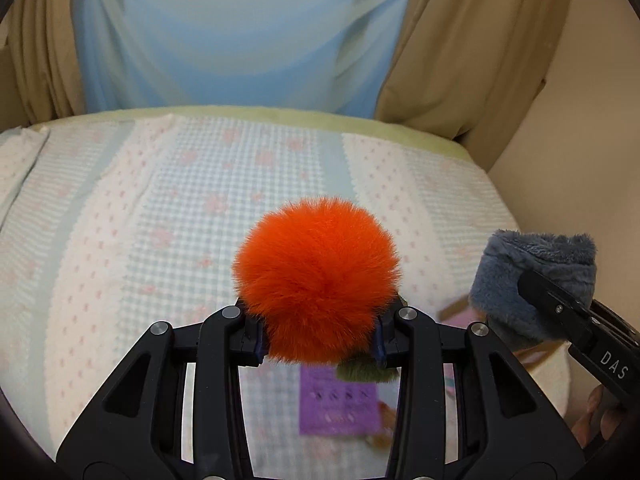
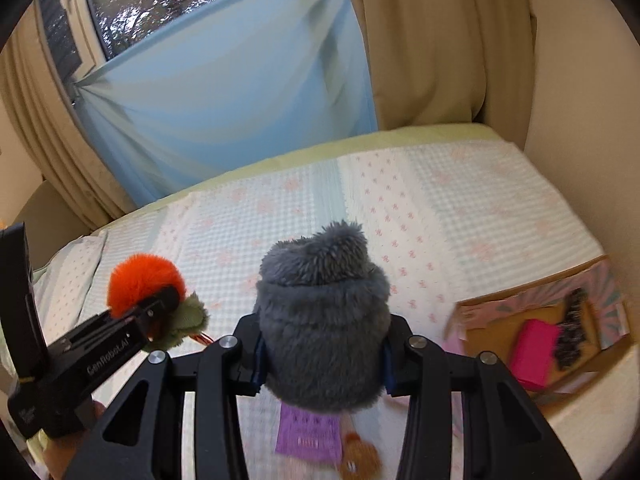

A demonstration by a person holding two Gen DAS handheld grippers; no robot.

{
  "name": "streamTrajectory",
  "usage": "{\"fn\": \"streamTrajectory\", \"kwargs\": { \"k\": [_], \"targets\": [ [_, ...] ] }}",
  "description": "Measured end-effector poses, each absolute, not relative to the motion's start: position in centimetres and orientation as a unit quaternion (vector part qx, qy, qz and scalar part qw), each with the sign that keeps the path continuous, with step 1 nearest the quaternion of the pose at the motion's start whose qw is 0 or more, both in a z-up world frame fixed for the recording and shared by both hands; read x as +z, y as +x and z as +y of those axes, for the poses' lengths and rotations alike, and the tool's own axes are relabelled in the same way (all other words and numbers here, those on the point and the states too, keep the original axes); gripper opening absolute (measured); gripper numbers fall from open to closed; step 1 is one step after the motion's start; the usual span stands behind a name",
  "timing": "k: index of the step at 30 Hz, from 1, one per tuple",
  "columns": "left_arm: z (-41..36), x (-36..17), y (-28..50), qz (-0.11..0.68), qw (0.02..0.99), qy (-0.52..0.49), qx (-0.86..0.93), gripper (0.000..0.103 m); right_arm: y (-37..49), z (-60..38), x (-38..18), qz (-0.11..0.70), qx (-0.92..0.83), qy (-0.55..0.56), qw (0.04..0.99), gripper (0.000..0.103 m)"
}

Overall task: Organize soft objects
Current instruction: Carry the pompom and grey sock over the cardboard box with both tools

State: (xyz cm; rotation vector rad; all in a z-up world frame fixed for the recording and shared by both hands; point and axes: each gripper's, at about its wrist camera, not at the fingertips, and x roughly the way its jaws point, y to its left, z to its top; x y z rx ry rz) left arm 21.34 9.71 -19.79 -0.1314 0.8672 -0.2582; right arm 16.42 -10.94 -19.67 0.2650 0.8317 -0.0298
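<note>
My left gripper (image 1: 319, 338) is shut on an orange fluffy pom-pom (image 1: 316, 280) with a green felt leaf (image 1: 366, 370) under it, held above the bed. It also shows in the right wrist view (image 2: 144, 280) at the left. My right gripper (image 2: 322, 364) is shut on a grey-blue furry plush piece (image 2: 324, 320) and holds it above the bed. The plush also shows in the left wrist view (image 1: 532, 280) at the right, clamped by the right gripper's finger (image 1: 552, 300).
The bed (image 1: 160, 208) has a pastel patterned cover. A purple card (image 1: 338, 404) lies below the grippers beside a small brown plush (image 2: 358, 458). An open cardboard box (image 2: 500, 322) with a pink item (image 2: 534, 352) sits at the right. Curtains (image 2: 420, 40) and a wall stand behind.
</note>
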Motion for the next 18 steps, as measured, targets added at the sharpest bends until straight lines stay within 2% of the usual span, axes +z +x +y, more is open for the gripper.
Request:
{"fn": "streamTrajectory", "kwargs": {
  "k": [7,11,18],
  "targets": [
    [9.0,-11.9,14.4,0.422,0.899,-0.058,-0.105,0.034,9.9,-12.1,-10.5,0.402,0.005,0.111,0.909,0.039],
    [7.5,-8.7,10.3,0.413,0.903,-0.048,-0.104,0.034,6.4,-12.8,-7.3,0.398,0.021,0.096,0.912,0.039],
    [1.6,-6.4,6.9,0.397,0.908,-0.037,-0.129,0.034,1.9,-16.8,-3.7,0.367,0.023,0.082,0.926,0.039]
  ]
}}
